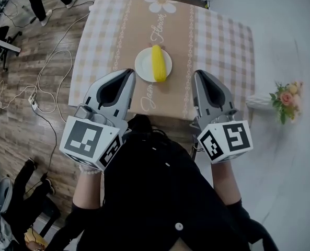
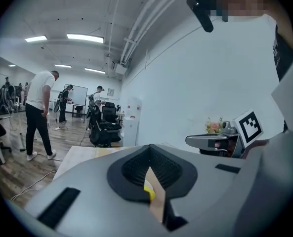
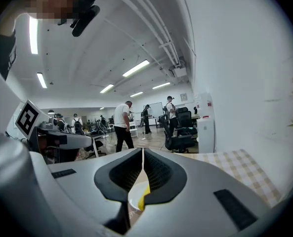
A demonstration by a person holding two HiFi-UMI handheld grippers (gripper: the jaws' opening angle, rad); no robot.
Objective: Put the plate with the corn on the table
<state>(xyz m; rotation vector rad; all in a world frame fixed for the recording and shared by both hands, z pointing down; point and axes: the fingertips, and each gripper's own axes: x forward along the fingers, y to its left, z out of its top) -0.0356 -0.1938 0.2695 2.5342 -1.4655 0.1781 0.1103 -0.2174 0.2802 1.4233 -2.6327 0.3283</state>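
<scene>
While their jaws touch, left gripper (image 1: 130, 72) and right gripper (image 1: 198, 73) hold nothing.

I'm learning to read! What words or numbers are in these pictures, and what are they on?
"Flower": curly white writing on the tablecloth.
"Jasm...": more white writing on the tablecloth, beside the left tool; the rest can't be read.
Marker cubes: only black-and-white squares, no letters or numbers.
Both gripper views: nothing readable.
</scene>
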